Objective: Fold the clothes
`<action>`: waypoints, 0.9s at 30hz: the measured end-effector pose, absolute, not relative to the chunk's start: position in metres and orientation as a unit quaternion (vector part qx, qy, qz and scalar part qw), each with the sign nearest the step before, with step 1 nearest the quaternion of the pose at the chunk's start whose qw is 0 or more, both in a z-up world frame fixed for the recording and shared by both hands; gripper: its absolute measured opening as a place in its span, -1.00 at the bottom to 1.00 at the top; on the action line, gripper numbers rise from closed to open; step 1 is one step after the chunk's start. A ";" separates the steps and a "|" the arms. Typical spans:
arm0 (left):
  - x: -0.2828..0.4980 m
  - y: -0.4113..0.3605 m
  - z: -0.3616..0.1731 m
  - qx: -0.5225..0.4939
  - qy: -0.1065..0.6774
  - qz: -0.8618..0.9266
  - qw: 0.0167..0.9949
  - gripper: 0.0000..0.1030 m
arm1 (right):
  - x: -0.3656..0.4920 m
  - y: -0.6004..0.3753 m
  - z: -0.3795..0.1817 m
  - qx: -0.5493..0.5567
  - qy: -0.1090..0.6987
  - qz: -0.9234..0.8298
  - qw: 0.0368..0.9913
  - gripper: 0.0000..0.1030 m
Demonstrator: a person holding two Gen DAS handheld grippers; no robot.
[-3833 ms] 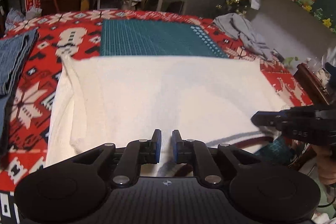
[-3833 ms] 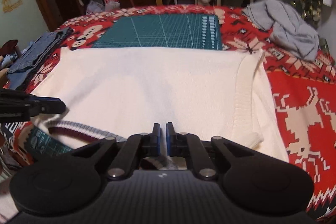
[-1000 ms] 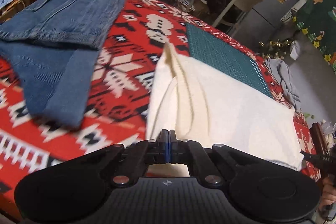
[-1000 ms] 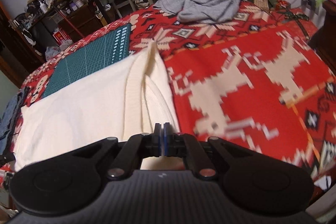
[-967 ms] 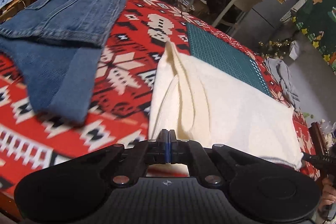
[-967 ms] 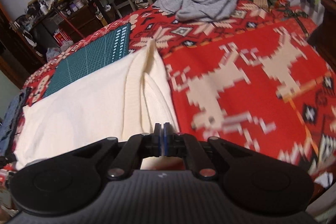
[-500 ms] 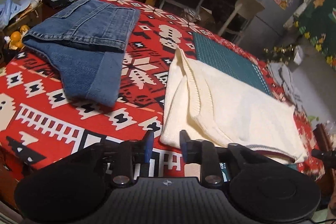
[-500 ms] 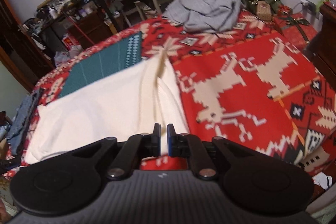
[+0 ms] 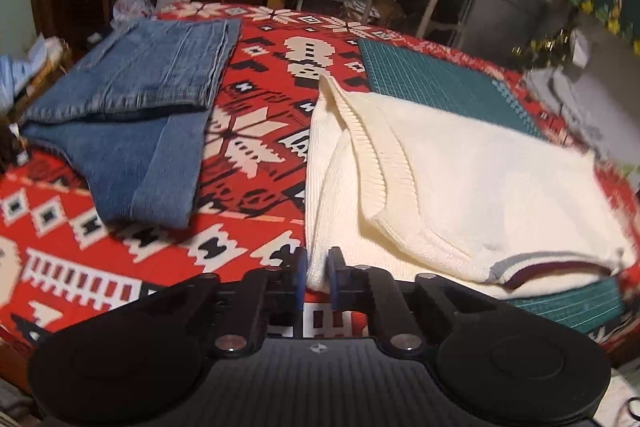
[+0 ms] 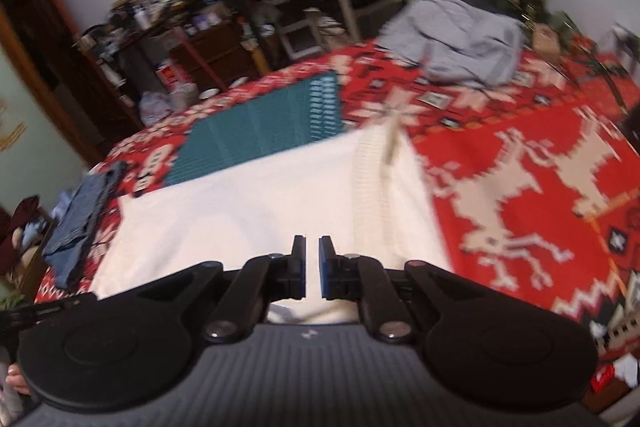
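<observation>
Sweater corner between parted left jaws; right jaws parted above it.

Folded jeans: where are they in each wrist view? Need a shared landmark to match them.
Left wrist: jeans fill the left half, beside the white sweater.
Right wrist: jeans sit small at the far left edge.
Shared landmark: green cutting mat beyond the sweater.

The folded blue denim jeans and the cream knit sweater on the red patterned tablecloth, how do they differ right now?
The blue denim jeans are dark woven denim; the cream knit sweater is pale ribbed knit. The jeans lie apart from both grippers; the sweater's near corner sits between the open left gripper's pads. The sweater partly covers the green cutting mat; the jeans don't. Both lie folded on the tablecloth.
</observation>
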State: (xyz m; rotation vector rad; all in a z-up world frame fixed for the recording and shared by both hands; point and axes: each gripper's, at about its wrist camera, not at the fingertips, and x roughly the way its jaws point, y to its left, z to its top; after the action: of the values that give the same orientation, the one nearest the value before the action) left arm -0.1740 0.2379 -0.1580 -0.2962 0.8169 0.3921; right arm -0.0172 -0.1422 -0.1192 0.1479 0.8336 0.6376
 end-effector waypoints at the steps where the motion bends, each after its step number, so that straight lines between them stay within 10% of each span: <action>1: -0.173 0.233 -0.155 -0.129 0.394 0.194 0.889 -0.88 | -0.019 -0.135 -0.117 0.067 0.395 0.313 0.861 -0.83; 16: -0.137 0.133 -0.078 0.001 0.297 0.110 0.948 -0.91 | -0.032 -0.093 -0.095 0.062 0.366 0.369 0.852 -0.83; 27: -0.074 0.049 -0.125 0.065 0.358 -0.031 0.931 -0.93 | -0.022 -0.149 -0.102 0.104 0.370 0.328 0.863 -0.83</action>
State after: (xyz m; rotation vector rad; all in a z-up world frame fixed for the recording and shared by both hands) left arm -0.0743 0.0491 -0.1252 0.1331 0.7338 -0.0626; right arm -0.0218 -0.1490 -0.1018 0.2175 0.7750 0.6881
